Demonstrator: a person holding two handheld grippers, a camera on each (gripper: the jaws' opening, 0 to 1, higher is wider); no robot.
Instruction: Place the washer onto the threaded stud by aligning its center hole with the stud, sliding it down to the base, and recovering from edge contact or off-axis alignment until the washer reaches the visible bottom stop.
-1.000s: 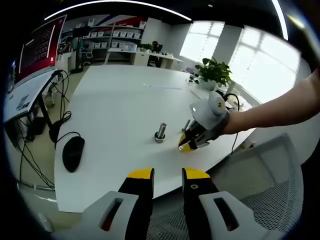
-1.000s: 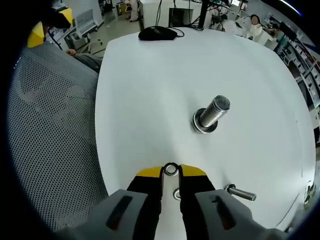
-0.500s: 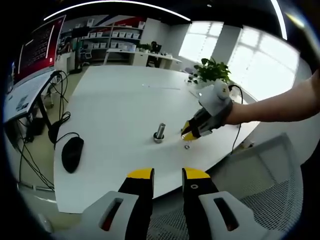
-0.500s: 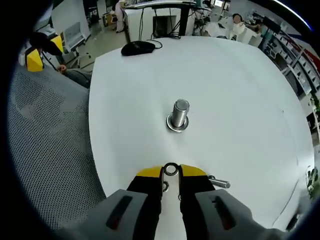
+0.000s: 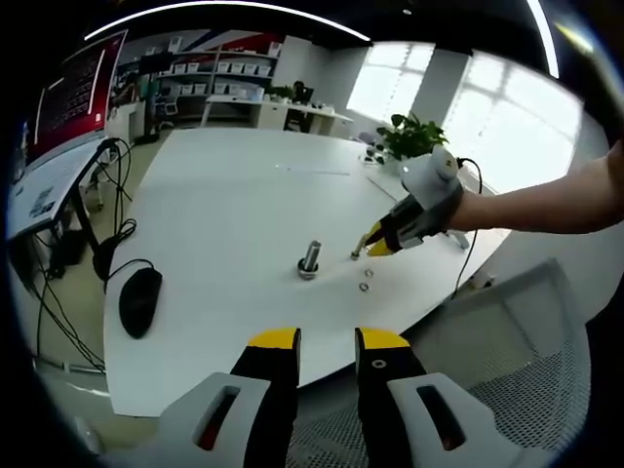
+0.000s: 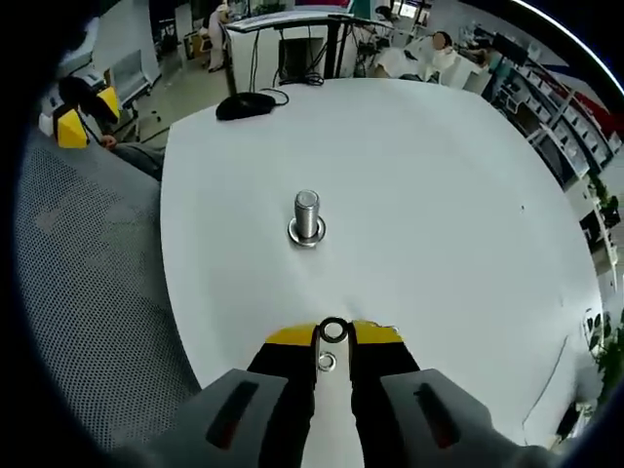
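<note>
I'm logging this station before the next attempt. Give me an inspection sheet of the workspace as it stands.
Surface: white table, bare around the stud.
Job's things: threaded stud upright on its base; washer pinched between the right jaw tips, not yet on the stud.
Clutter: a second small ring lies on the table near the stud; black mouse near the table edge.
Grippers: right hand-held gripper shut on the washer, raised above the table; left hand-held gripper open, holding nothing, off the table edge.
Cables: mouse cable; more cables hang beside the table.
Surroundings: mesh chair, potted plant, shelves, windows.
</note>
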